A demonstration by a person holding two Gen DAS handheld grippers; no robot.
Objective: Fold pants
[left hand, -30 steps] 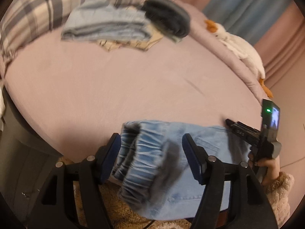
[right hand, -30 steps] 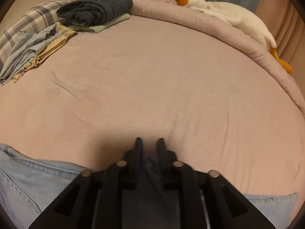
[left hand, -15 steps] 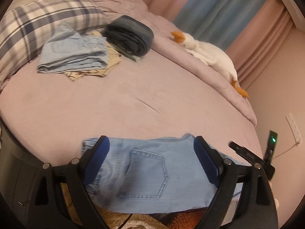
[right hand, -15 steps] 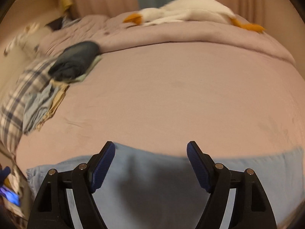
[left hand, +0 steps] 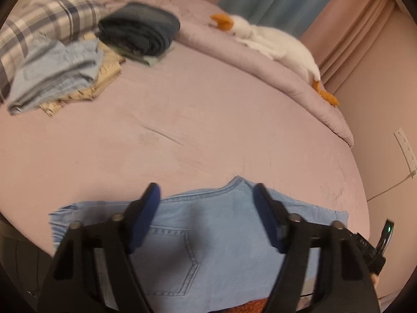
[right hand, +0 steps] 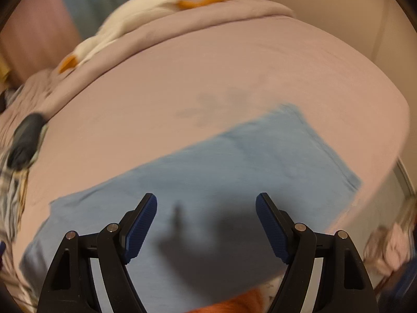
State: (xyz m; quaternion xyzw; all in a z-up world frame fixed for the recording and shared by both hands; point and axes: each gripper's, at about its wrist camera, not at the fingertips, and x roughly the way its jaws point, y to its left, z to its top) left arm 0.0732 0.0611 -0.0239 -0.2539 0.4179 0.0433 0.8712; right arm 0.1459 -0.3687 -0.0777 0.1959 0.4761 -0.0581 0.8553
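Light blue denim pants [left hand: 213, 237] lie flat at the near edge of the pink bed, back pocket up. They also show in the right wrist view [right hand: 234, 172] as a long blue band running up to the right. My left gripper [left hand: 207, 198] is open and empty, just above the pants' upper edge. My right gripper [right hand: 206, 206] is open and empty, hovering over the pants and casting a shadow on them. The right gripper's body [left hand: 375, 247] shows at the left wrist view's right edge.
A stack of folded clothes [left hand: 60, 78] and a dark folded garment [left hand: 140, 31] lie at the far left by a plaid pillow [left hand: 49, 15]. A white plush goose [left hand: 273, 44] lies on the rolled pink duvet [left hand: 299, 88] at the back. The bed's edge [right hand: 391, 140] is close on the right.
Both grippers let go of the pants and opened. The pants went from bunched to lying flat. Both cameras have swung, the right one turning toward the pants' far end.
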